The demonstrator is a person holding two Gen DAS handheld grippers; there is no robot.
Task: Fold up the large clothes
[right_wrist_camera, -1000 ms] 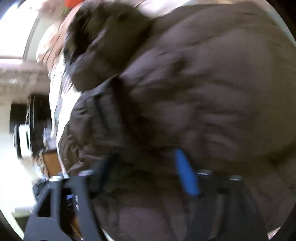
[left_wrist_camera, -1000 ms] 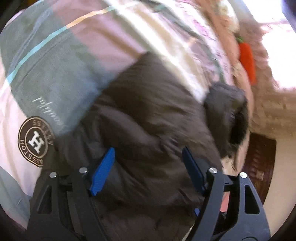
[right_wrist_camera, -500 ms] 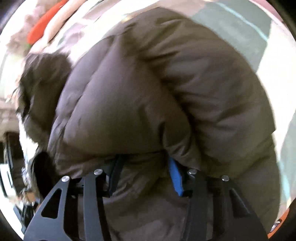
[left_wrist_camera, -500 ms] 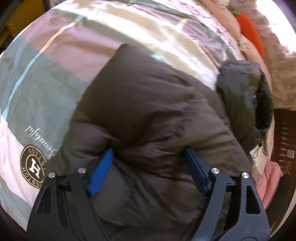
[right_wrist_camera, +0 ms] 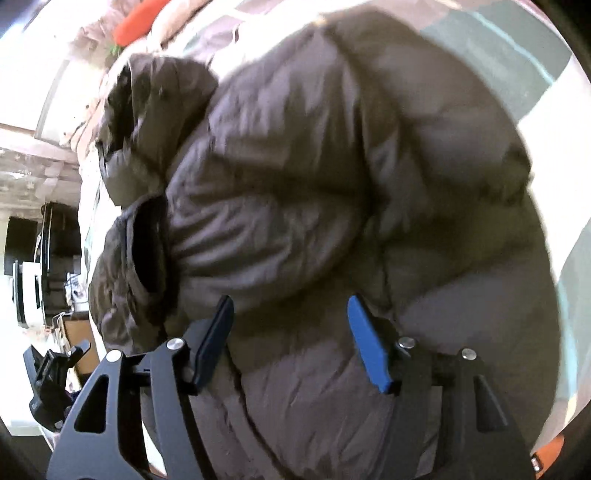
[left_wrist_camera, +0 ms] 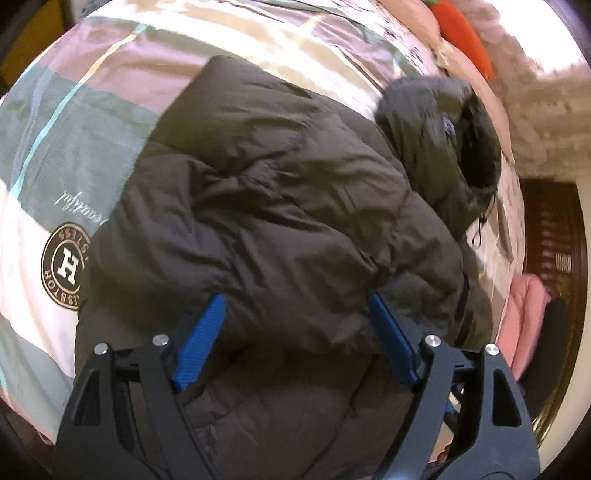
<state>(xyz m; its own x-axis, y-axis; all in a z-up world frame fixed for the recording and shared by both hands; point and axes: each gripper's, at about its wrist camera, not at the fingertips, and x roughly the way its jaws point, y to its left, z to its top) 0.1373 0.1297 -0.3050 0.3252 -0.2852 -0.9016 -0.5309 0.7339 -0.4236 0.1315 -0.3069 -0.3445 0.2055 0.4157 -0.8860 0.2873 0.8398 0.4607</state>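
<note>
A pale bedspread with grey-green and mauve blocks [left_wrist_camera: 66, 122], printed with a round brown crest [left_wrist_camera: 65, 266], covers the bed at far left, smooth and bare out to its edge. On it lies the dark brown quilted puffer jacket [left_wrist_camera: 280, 206], folded into a plump, creased bundle, its hood [left_wrist_camera: 439, 125] lying towards the pillows (an orange carrot-shaped plush [left_wrist_camera: 463, 35] rests there). The left tool [left_wrist_camera: 295, 334] hangs over the near fold, its jaws having just been opening, wide, blue pads beside the padding without pinching it. The right tool [right_wrist_camera: 291, 334] has also just been opening; the puffy fabric sits between its spread pads, unclamped.
</note>
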